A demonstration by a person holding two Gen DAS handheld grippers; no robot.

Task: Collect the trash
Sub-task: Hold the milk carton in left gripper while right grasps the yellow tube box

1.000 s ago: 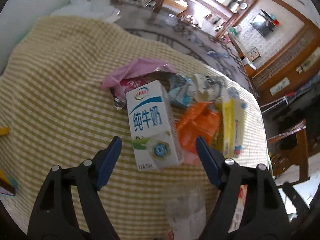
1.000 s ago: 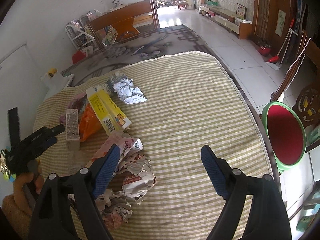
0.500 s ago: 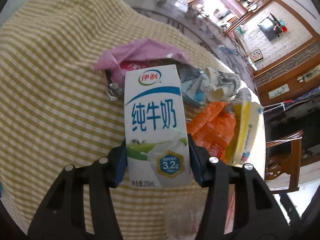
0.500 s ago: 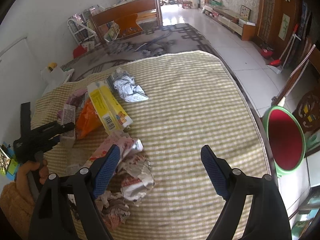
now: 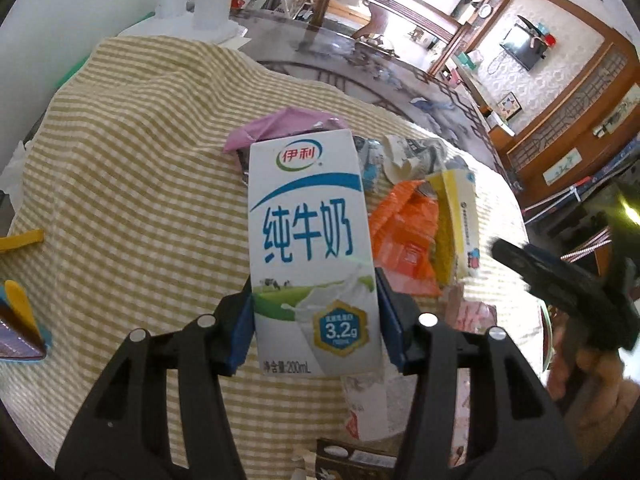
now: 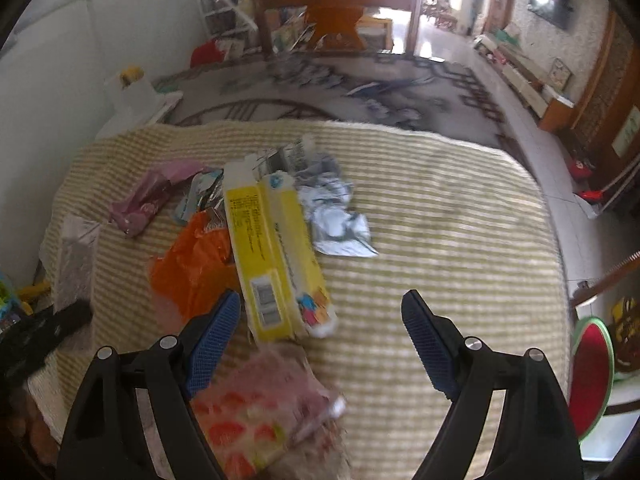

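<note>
My left gripper (image 5: 314, 320) is shut on a white and blue milk carton (image 5: 310, 240) and holds it upright over the checked tablecloth (image 5: 140, 184). Behind it lie a pink wrapper (image 5: 280, 128), an orange wrapper (image 5: 404, 236) and a yellow box (image 5: 456, 216). My right gripper (image 6: 320, 332) is open and empty, low over the table. The yellow box (image 6: 272, 252) lies just ahead of its left finger, with the orange wrapper (image 6: 192, 264), a silver foil wrapper (image 6: 340, 224) and the pink wrapper (image 6: 148, 196) around it. A pink patterned wrapper (image 6: 256, 412) lies under it.
A red bin with a green rim (image 6: 590, 376) stands on the floor off the table's right edge. A wooden chair (image 6: 340, 12) stands beyond the far edge. The right gripper's body (image 5: 560, 288) shows at the right of the left wrist view.
My left gripper closed on the milk carton and lifted it. My right gripper moved left and down toward the pile of trash, still open.
</note>
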